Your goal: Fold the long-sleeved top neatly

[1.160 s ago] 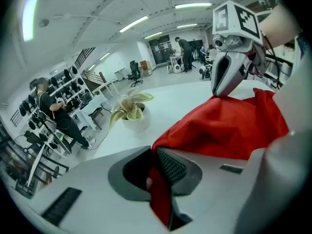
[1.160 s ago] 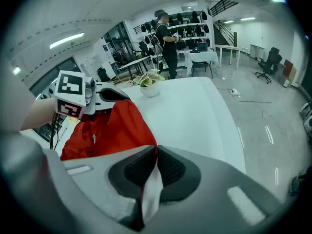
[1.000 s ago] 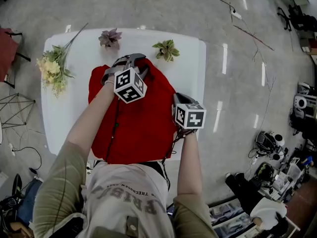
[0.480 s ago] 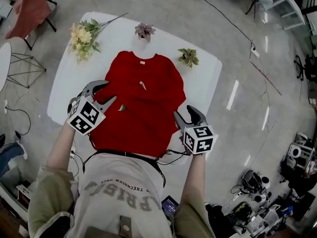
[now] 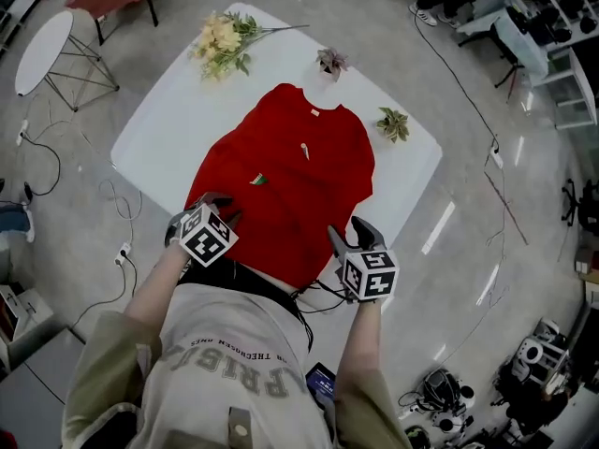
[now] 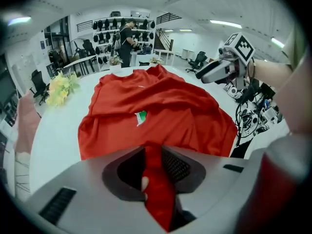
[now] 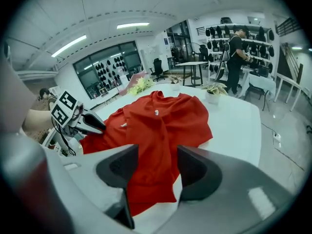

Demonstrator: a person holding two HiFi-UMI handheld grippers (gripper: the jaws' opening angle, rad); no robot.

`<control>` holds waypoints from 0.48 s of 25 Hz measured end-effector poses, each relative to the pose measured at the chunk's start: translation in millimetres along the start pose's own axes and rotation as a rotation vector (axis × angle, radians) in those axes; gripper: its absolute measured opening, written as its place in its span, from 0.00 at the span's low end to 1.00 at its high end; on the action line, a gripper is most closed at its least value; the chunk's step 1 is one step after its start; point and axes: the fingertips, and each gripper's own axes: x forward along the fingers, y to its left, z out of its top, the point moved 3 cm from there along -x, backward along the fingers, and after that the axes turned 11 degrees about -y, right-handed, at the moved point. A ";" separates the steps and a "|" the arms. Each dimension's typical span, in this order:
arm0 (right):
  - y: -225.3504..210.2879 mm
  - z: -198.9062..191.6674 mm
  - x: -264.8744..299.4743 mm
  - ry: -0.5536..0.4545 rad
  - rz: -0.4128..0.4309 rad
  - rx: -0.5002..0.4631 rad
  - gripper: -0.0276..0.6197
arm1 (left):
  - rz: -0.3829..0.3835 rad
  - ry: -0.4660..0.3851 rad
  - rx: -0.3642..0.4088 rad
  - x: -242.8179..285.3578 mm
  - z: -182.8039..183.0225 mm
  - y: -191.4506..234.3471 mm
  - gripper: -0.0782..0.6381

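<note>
Two shifts: left gripper [image 6: 154,172] reached hem, closing on red top [image 5: 290,176]; right gripper [image 7: 157,165] opened.

A white table [image 5: 164,134] is seen covered across its middle by a red top [image 5: 290,195], laid flat with the collar toward the far edge, where a bunch of yellow flowers [image 5: 220,40], a small purplish plant [image 5: 329,61] and a small green plant [image 5: 393,124] are set around it.

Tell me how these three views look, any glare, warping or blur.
Head view: even lighting, the red top sharp, light streaks glaring on the floor. Left gripper view: black rounded corners, the table edge bowed. Right gripper view: same vignette, ceiling light strips bright.
</note>
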 end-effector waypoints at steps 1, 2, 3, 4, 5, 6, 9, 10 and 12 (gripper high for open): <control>3.1 -0.1 -0.3 0.000 0.002 -0.006 0.41 | 0.028 -0.008 0.003 -4.7 0.3 3.5 0.19; 6.3 -0.6 -0.2 0.003 0.005 -0.012 0.41 | 0.063 -0.025 0.009 -12.3 1.4 9.3 0.13; 9.3 -1.8 0.3 0.008 0.009 -0.016 0.41 | 0.096 -0.041 0.010 -21.7 2.4 16.8 0.13; 11.7 -4.3 0.8 0.016 0.012 -0.018 0.41 | 0.122 -0.055 -0.001 -31.1 2.5 24.9 0.13; 13.2 -8.0 1.1 0.026 0.011 -0.019 0.41 | 0.137 -0.070 -0.030 -38.7 1.6 32.7 0.13; 13.1 -12.4 0.8 0.036 0.002 -0.017 0.41 | 0.139 -0.080 -0.071 -42.6 -0.1 38.9 0.13; 7.2 -25.5 -1.8 0.052 -0.051 0.016 0.41 | 0.073 -0.043 -0.149 -33.0 -6.9 41.1 0.17; 5.2 -29.7 -2.5 0.057 -0.068 0.033 0.41 | 0.042 -0.018 -0.143 -26.1 -7.9 36.8 0.31; 2.2 -38.2 -3.9 0.078 -0.096 0.054 0.41 | -0.017 0.025 -0.116 -12.2 -6.8 24.5 0.39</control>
